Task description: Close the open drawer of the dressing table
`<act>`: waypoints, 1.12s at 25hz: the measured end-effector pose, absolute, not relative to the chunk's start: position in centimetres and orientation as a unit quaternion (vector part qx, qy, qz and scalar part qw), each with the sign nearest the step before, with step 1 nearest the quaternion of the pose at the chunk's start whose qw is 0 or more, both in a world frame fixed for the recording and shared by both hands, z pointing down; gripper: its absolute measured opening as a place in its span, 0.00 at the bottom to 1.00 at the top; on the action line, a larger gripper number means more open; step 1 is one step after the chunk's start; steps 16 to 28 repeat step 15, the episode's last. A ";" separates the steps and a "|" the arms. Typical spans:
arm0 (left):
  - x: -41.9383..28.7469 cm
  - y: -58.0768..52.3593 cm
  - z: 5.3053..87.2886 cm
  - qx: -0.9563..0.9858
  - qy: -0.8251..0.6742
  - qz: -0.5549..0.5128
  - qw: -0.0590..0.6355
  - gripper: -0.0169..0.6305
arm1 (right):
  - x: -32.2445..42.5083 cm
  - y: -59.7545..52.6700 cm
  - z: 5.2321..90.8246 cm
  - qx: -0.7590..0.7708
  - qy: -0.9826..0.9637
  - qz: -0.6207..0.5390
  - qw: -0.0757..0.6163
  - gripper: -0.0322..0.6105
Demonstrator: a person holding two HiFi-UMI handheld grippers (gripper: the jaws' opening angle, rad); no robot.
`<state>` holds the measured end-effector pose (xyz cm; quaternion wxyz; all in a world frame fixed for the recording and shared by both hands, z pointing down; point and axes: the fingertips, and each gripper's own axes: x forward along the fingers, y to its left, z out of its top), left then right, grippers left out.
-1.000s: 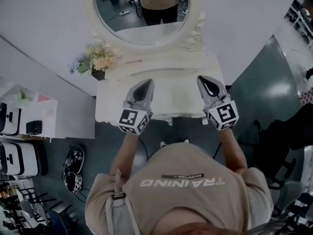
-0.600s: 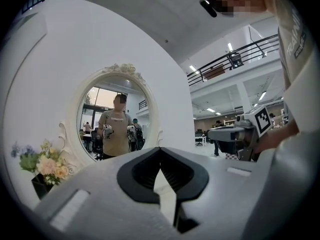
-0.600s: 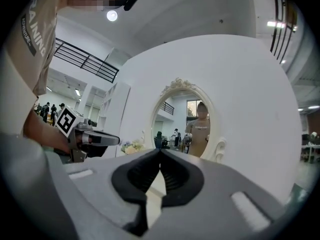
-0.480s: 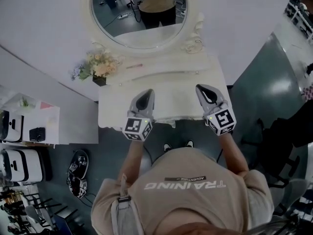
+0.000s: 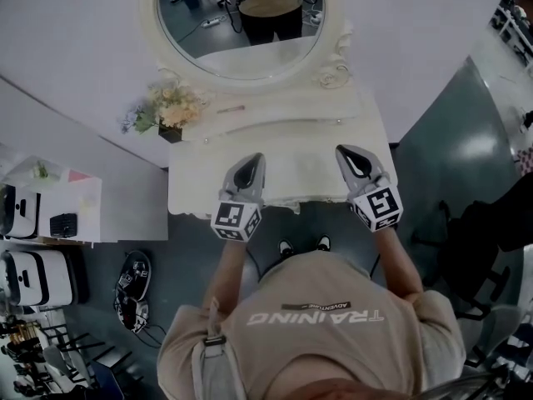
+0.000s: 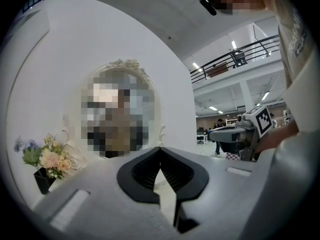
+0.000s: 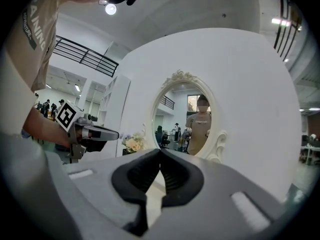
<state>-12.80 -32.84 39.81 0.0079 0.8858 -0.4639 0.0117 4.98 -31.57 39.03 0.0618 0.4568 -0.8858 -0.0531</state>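
Observation:
The white dressing table [image 5: 191,186] stands below me under its oval mirror [image 5: 241,23]. Both grippers hover over the front half of its top. My left gripper [image 5: 248,163] is shut with nothing between its jaws, and its marker cube overhangs the front edge. My right gripper [image 5: 350,157] is also shut and empty, near the table's right front corner. From above I cannot tell the open drawer apart from the tabletop. In the left gripper view the jaws [image 6: 160,150] meet at their tips; in the right gripper view they [image 7: 160,153] do too.
A flower pot [image 5: 171,111] sits at the table's back left. A raised back ledge with small knobs [image 5: 337,122] runs under the mirror. A white side cabinet [image 5: 58,202] stands left, with shoes [image 5: 129,286] on the grey floor. My feet [image 5: 300,245] are at the table's front.
The head view has shifted a little, so the table sits slightly lower in the frame. Both grippers stay shut over the table's front with hardly any shift.

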 end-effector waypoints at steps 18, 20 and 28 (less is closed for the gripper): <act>-12.8 -36.6 41.1 0.888 -0.460 0.010 0.020 0.04 | 5.7 -34.8 40.5 0.462 -0.884 -0.025 0.071 0.05; -12.8 -36.6 41.1 0.888 -0.460 0.010 0.020 0.04 | 5.7 -34.8 40.5 0.462 -0.884 -0.025 0.071 0.05; -12.8 -36.6 41.1 0.888 -0.460 0.010 0.020 0.04 | 5.7 -34.8 40.5 0.462 -0.884 -0.025 0.071 0.05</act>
